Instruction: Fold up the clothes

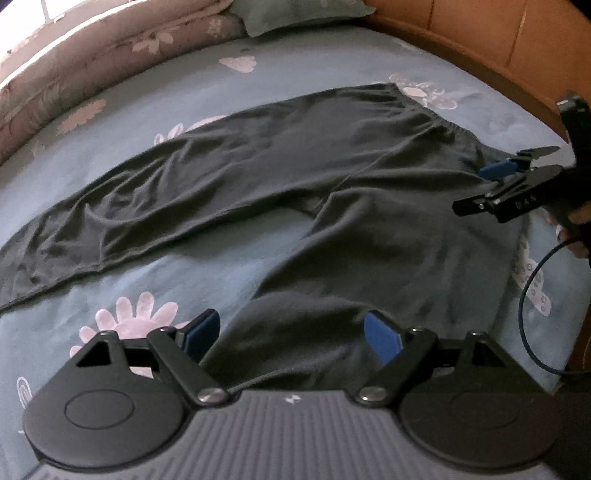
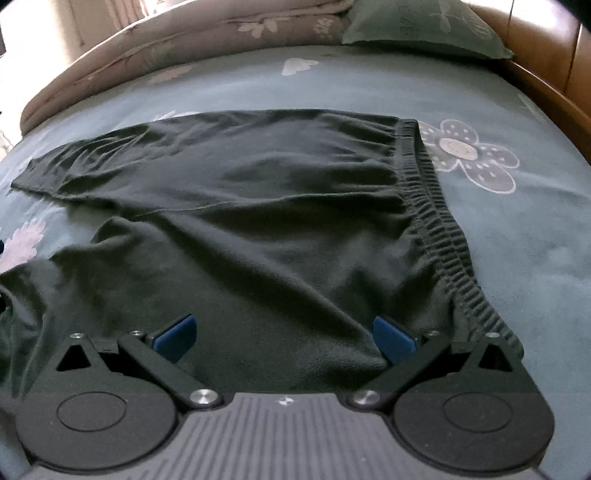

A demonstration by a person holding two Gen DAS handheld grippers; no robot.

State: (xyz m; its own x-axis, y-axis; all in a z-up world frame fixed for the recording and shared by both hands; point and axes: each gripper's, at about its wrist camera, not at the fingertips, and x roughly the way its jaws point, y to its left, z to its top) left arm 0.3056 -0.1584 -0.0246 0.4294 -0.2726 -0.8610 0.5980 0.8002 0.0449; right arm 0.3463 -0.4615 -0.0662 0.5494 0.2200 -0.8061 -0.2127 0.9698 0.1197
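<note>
Both claws gape over trousers [image 1: 280,177], pillow [image 1: 295,14] beyond.

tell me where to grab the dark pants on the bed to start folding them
Grip the dark pants at the near end of the elastic waistband, coming from the near edge of the bed. The gathered band is thick and easy to pinch, and the right gripper already hangs open close to it. The left gripper could take the near leg.

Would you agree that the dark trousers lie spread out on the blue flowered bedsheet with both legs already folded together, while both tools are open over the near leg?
Not quite: the legs are not folded together. The left wrist view shows the dark trousers with their two legs splayed apart on the blue flowered bedsheet. The rest holds: the left tool and right tool are open over the near leg.
</note>
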